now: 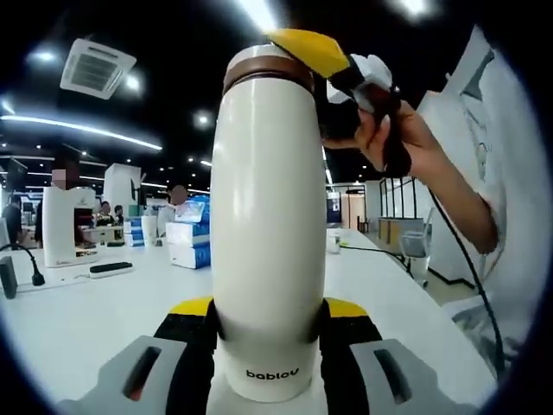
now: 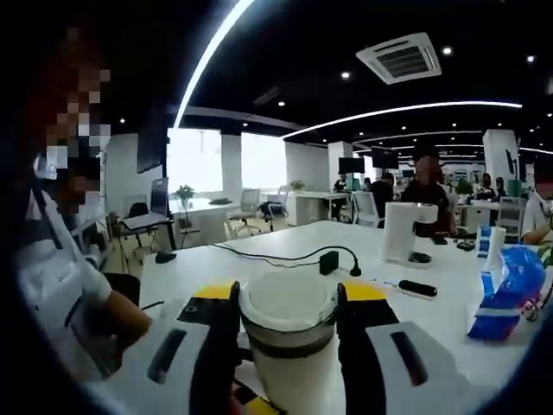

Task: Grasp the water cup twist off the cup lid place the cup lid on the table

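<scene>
An open-plan office surrounds a white table point(image 1: 78, 311). The left gripper point(image 1: 270, 324) clamps its 2 jaws on the base of an upright cream water cup point(image 1: 268, 216). At the cup's top, the right gripper point(image 2: 287, 324) grips the brown-banded cup lid point(image 2: 288, 311).

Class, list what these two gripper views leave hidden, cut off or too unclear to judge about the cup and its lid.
- Left gripper view: base of the tall cream cup runs off the bottom edge; the yellow-tipped right gripper covers part of the brown-banded lid.
- Right gripper view: the cup body below the lid is hidden by the fingers.
- Whether the lid has loosened: cannot tell.
</scene>
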